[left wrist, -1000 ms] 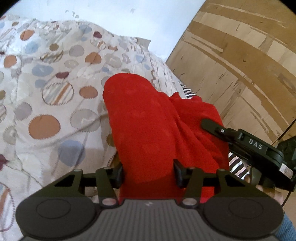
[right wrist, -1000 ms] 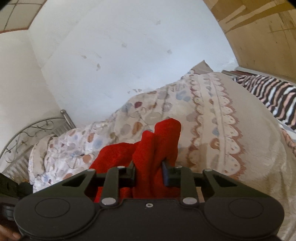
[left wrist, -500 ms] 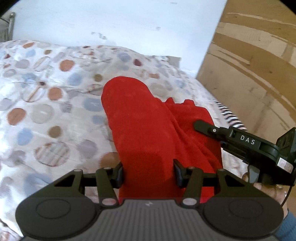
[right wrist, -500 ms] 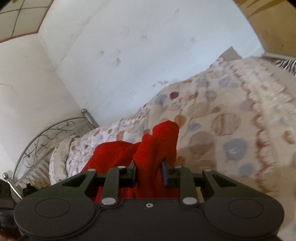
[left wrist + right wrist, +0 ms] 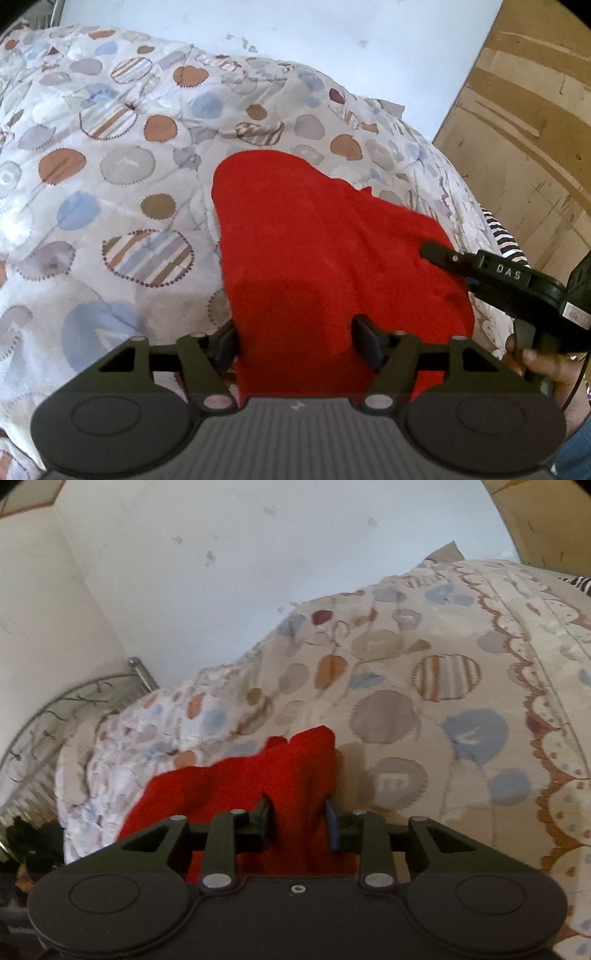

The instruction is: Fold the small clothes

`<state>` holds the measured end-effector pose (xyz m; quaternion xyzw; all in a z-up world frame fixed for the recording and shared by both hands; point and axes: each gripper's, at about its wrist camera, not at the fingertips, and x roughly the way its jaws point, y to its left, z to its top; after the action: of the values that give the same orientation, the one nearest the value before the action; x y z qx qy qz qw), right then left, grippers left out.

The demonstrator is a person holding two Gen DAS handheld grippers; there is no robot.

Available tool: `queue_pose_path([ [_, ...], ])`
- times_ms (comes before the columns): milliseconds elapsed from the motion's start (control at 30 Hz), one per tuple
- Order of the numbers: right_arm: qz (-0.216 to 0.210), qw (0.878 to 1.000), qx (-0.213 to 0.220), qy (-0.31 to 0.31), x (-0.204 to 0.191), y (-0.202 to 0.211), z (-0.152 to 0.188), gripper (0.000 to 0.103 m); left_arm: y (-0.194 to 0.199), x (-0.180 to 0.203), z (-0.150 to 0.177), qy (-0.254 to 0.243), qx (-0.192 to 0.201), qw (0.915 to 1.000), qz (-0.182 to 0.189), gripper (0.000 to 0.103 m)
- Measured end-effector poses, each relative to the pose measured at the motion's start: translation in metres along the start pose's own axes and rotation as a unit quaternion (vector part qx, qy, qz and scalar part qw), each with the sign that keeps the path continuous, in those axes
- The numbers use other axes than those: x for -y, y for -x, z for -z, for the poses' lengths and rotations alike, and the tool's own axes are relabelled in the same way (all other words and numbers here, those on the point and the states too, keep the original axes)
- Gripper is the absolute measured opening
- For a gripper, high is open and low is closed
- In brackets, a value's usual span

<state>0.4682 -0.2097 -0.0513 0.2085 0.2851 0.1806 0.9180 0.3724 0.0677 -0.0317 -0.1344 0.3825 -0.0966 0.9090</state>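
1. Left wrist view: red cloth [image 5: 314, 258] lies spread over the dotted quilt [image 5: 110, 166], and its near edge passes between the two fingers of the left gripper [image 5: 295, 339]. The fingers press the fabric from both sides, so this gripper is clamped on the near edge. The far end of the cloth is rounded and rests on the quilt in the middle of the scene.

2. Same view, right side: the right gripper [image 5: 436, 251] comes in from the right and its tip touches the right edge of the cloth. From here I cannot tell how its jaws stand. A hand [image 5: 535, 363] holds its handle at the near right.

3. Right wrist view: the right gripper [image 5: 297, 821] is closed on a bunched ridge of the red cloth [image 5: 258, 775]. The rest of the fabric falls to the left, and the quilt [image 5: 443, 701] stretches far and right. A metal bed frame [image 5: 74, 701] stands at the far left.

4. Judgement on the step: both edges seem gripped for a fold. To do it well, I think both grippers should move together at equal height, keep the cloth lightly stretched so no wrinkle forms, and lay the held edge straight over the far end before letting go.
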Motion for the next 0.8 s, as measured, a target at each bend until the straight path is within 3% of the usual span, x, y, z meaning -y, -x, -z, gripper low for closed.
queue_pose_path([
  [133,0.009,1.0,0.003,0.016,0.0,0.007,0.003,0.044,0.007,0.001,0.001,-0.004,0.01,0.9998,-0.014,0.087],
  [200,0.013,0.999,0.007,0.032,-0.004,0.015,0.004,0.053,0.013,0.001,0.002,0.002,0.009,0.9998,-0.016,0.093],
  [233,0.014,0.999,0.011,0.04,-0.007,0.019,0.004,0.065,0.015,0.001,0.001,0.007,0.01,0.9998,-0.018,0.095],
  [300,0.01,0.998,0.023,0.054,-0.013,0.032,0.005,0.077,0.024,0.002,0.003,0.012,0.016,0.9995,-0.026,0.099],
  [467,0.01,0.994,0.056,0.089,-0.03,0.071,0.006,0.096,0.053,0.013,0.011,0.003,0.045,0.9978,-0.048,0.102],
  [567,0.001,0.991,0.075,0.112,-0.042,0.099,0.011,0.102,0.076,0.022,0.018,-0.005,0.07,0.9957,-0.06,0.102],
  [800,-0.009,0.985,0.092,0.148,-0.064,0.158,0.034,0.102,0.128,0.044,0.047,-0.037,0.116,0.9888,-0.086,0.103],
])
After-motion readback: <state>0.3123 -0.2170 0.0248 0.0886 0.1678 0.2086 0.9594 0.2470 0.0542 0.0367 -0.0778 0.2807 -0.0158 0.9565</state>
